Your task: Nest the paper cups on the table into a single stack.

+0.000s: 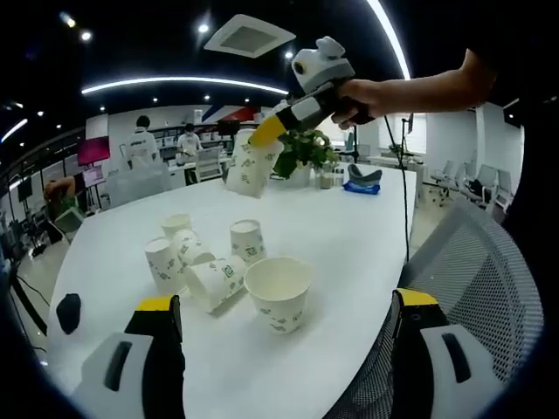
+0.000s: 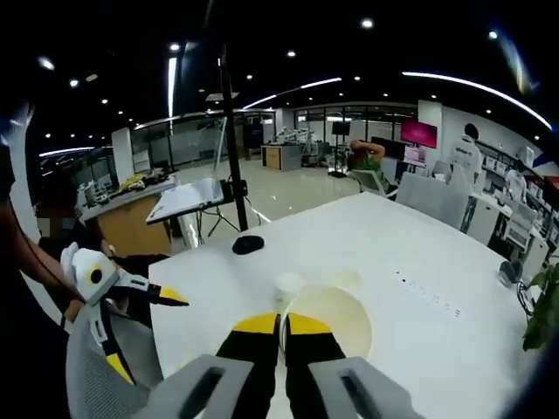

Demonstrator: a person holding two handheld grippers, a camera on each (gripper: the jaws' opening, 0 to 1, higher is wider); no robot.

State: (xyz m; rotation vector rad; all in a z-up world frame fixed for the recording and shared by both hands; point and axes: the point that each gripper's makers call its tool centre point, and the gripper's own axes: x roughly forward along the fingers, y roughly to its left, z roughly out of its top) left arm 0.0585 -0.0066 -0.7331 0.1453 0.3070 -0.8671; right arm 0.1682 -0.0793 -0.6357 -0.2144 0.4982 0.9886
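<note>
Right tongs point(image 1: 262, 133) clamp a raised cup point(image 1: 251, 166) above bare table point(image 1: 349, 236); left tongs point(image 1: 284, 327) gape beside the nearest cup point(image 1: 279, 292).

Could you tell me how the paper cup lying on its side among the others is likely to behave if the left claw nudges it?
The tipped cup lies on its curved wall on the smooth white table, so it would probably roll, likely curving because it tapers. It looks empty and thin, so likely light and easily crushed. It might also bump the upright cup close beside it.
</note>
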